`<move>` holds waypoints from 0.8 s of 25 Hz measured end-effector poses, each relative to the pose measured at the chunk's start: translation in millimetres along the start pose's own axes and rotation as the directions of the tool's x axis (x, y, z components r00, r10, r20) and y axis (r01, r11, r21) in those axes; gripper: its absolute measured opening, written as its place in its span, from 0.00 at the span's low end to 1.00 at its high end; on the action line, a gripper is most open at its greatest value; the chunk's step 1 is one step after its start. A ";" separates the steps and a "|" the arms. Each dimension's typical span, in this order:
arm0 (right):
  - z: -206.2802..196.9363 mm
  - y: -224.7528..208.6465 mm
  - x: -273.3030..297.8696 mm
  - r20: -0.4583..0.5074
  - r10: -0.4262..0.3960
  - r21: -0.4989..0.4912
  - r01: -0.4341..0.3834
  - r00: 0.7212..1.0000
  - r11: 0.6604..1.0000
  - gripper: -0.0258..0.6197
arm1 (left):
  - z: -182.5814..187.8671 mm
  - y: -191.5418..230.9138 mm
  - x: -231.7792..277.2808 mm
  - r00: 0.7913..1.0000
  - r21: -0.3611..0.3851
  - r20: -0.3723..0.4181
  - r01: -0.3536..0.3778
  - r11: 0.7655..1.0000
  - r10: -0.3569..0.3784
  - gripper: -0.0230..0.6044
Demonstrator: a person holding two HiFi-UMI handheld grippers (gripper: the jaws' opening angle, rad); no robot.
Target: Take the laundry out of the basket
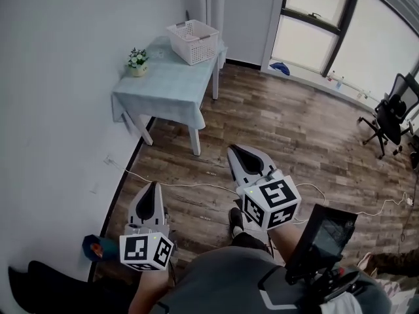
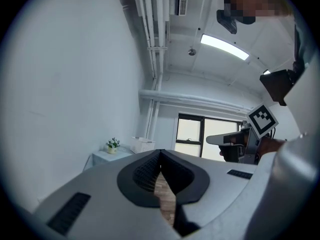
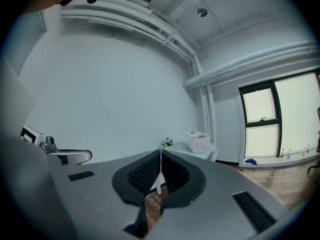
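Note:
A white lattice laundry basket (image 1: 194,41) stands at the far end of a small table (image 1: 167,87) covered with a pale blue cloth; no laundry shows over its rim. The basket (image 2: 142,145) is also small and far off in the left gripper view, and the basket (image 3: 199,142) shows likewise in the right gripper view. My left gripper (image 1: 156,187) and right gripper (image 1: 236,151) hover over the wood floor, well short of the table. Both are shut with nothing in them. The left gripper (image 2: 161,153) and the right gripper (image 3: 160,152) have their jaws meeting at the tips.
A small potted plant (image 1: 137,62) sits on the table's left corner by the white wall. A white cable (image 1: 196,186) runs across the floor between me and the table. An office chair (image 1: 391,113) stands at the right, and a blue object (image 1: 280,67) lies under the window.

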State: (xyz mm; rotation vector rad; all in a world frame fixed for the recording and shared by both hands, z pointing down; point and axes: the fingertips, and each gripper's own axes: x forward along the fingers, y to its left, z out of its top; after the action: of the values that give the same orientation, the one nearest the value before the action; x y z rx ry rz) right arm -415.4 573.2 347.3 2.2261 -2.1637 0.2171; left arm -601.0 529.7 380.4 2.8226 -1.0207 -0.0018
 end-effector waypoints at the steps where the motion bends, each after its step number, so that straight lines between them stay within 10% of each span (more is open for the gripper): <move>1: 0.1 -8.7 10.1 0.001 0.010 0.009 -0.010 1.000 1.000 0.07 | 3.0 2.3 11.1 1.000 0.005 0.007 -0.015 1.000 0.015 0.05; 20: 26.9 -210.3 137.9 0.000 0.114 0.041 -0.114 0.993 0.993 0.07 | 28.8 -37.2 257.3 0.999 0.032 0.009 -0.045 0.998 0.045 0.05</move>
State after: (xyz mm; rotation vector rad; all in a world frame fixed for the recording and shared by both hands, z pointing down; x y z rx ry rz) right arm -200.5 440.1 353.2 2.1230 -2.3087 0.2686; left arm -380.7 390.4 358.9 2.8301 -1.0952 0.0084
